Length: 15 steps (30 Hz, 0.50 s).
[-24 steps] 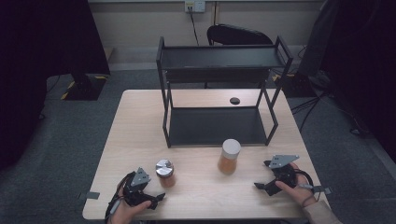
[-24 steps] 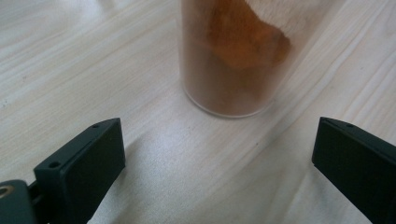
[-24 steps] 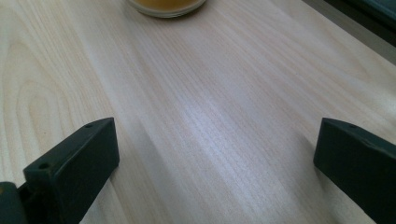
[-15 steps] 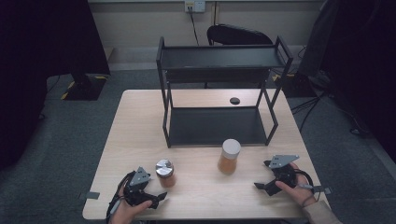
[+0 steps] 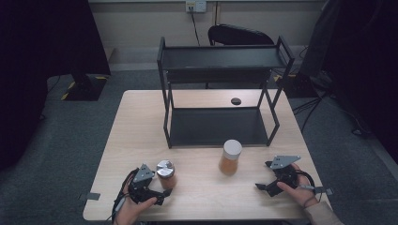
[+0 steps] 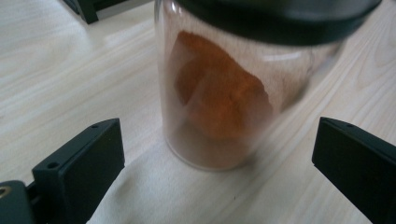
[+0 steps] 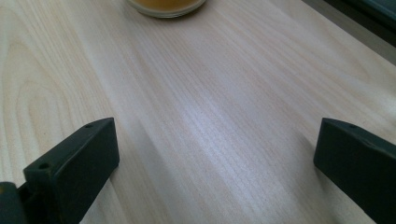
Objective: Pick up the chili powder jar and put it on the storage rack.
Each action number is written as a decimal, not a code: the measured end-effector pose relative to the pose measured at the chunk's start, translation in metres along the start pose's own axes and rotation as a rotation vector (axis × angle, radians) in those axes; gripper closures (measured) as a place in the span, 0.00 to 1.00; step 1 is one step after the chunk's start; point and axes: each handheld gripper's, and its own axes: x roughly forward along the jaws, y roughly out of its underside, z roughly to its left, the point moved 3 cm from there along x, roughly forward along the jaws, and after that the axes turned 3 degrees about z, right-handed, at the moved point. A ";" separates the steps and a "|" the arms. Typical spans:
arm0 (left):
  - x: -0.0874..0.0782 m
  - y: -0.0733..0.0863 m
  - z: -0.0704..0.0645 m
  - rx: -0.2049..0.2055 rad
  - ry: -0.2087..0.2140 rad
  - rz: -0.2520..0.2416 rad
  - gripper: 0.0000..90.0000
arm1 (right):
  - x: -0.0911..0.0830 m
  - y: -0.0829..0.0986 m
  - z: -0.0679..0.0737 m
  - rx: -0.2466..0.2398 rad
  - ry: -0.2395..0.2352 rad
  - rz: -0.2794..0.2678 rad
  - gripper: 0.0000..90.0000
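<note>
**Small spice jar sat between spread jaws, not yet gripped**

The left gripper (image 5: 159, 191) rested low on the wooden table (image 5: 141, 117), near its front edge, with its jaws spread wide and nothing between them touching. The small glass jar (image 5: 165, 174) stood upright just beyond the fingertips; in the left gripper view it rose between the two black jaws, with clear gaps on both sides. It had a dark lid seen from below and a metallic top from above, and it held a clump of orange-brown powder (image 6: 219, 93) that clung to one wall.

The right gripper (image 5: 273, 180) lay on the table at the right, its jaws also wide apart and empty. A taller jar with a pale lid (image 5: 230, 157) stood near it, its base showing at the top of the right gripper view. Behind both jars stood the black two-tier shelf (image 5: 220, 58), its tiers bare, with a small dark disc (image 5: 236, 101) on the table behind it.

The small jar looked light, rigid and smooth-walled, so it would likely slip under a loose pinch and could crack if knocked over. The safest hold seemed to be across the glass body at mid-height, below the lid, squarely on opposite sides, with the jar kept upright
</note>
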 end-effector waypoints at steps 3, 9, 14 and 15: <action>0.002 -0.002 0.000 -0.001 0.002 -0.004 0.02 | 0.000 0.000 0.000 0.000 0.000 0.000 0.00; 0.007 -0.004 0.001 -0.011 0.006 -0.011 0.03 | 0.000 0.000 0.000 0.000 0.000 0.000 0.00; 0.011 -0.004 0.002 -0.011 0.011 -0.013 0.07 | 0.000 0.000 0.000 0.000 0.000 0.000 0.00; 0.012 -0.005 0.002 -0.012 0.009 -0.013 0.09 | 0.000 0.000 0.000 0.000 0.000 0.000 0.00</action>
